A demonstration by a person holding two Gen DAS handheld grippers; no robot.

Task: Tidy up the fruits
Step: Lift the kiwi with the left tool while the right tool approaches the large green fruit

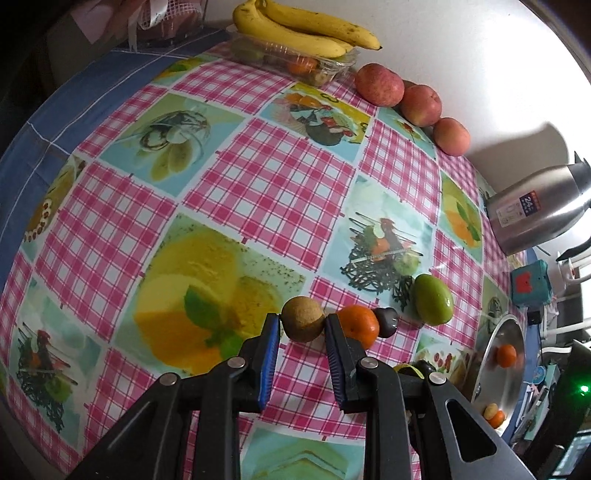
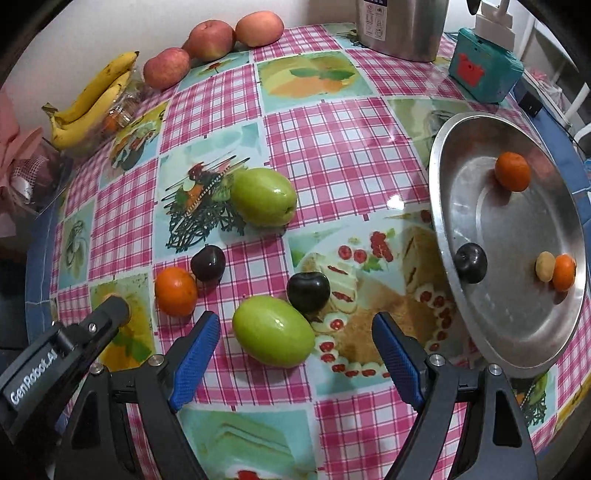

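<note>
Green and oval, the near fruit (image 2: 273, 330) lies on the cloth (image 2: 332, 155) between the spread fingers of the right claw (image 2: 295, 345), its long axis running slantwise across the gap, untouched by either pad. The left claw (image 1: 301, 325) pinches a kiwi (image 1: 303, 318). The metal plate (image 2: 454, 177) sits off to the right, nearer the right hand.

Pink-and-white gingham cloth (image 2: 332, 147) with printed squares in turquoise, yellow and green; blue border (image 1: 33, 147) at the edge. Brown kiwi (image 1: 303, 318). Orange tangerine (image 2: 176, 291). Two glossy green fruits, one near (image 2: 273, 330), one farther (image 2: 263, 196). Two dark purple plums (image 2: 308, 292) (image 2: 208, 262). Yellow bananas (image 1: 303, 26), speckled brown. Three red-pink apples (image 2: 212, 40). Silver tray (image 2: 517, 325). Teal box (image 2: 485, 66) with red mark. Black gripper (image 2: 295, 354), blue pads.
</note>
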